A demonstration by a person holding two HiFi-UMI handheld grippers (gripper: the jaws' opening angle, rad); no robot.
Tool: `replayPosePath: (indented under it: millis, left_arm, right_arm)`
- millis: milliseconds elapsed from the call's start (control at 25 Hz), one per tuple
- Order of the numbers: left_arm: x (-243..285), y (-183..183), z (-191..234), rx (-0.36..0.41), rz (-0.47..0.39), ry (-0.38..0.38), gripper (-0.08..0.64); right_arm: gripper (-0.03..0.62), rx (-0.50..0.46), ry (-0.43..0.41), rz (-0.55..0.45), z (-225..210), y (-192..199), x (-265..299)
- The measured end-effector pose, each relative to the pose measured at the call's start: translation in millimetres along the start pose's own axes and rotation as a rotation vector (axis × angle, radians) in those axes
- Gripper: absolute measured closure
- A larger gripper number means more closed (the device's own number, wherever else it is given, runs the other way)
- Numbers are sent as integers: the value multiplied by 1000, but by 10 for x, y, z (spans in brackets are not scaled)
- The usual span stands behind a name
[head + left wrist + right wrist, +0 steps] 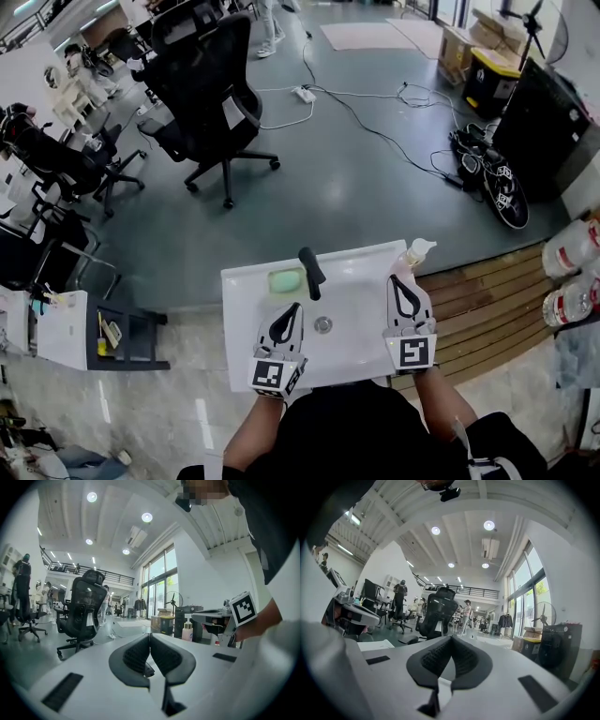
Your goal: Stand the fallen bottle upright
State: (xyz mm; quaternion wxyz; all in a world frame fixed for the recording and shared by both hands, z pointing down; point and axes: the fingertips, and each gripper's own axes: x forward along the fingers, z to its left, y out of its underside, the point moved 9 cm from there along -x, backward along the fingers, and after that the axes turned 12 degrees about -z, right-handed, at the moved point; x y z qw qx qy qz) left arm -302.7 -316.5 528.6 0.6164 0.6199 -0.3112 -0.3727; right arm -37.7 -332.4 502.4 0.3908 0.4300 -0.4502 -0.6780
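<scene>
The bottle [413, 255], pale with a white pump top, stands at the far right corner of the white sink [244, 319]. In the left gripper view the bottle [187, 632] looks upright. My right gripper [403, 279] is just on the near side of the bottle, shut, with nothing between its jaws [451, 639]. The bottle does not show in the right gripper view. My left gripper [293, 307] hovers over the basin near the drain [322, 324], its jaws [150, 637] closed together and empty. The right gripper [220, 620] also shows at the right of the left gripper view.
A black faucet [311, 272] and a green soap bar [286, 280] sit at the sink's back edge. Wooden slats [487, 309] lie right of the sink, with plastic bottles [572, 272] beyond. A black office chair [211, 103] and floor cables [375, 122] lie farther off.
</scene>
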Motion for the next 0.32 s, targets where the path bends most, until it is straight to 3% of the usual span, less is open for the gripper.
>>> replayPosePath:
  millis: [320]
  left_arm:
    - [-31, 1, -64, 4, -4, 8, 541]
  right_arm:
    - [581, -11, 3, -25, -26, -31, -53]
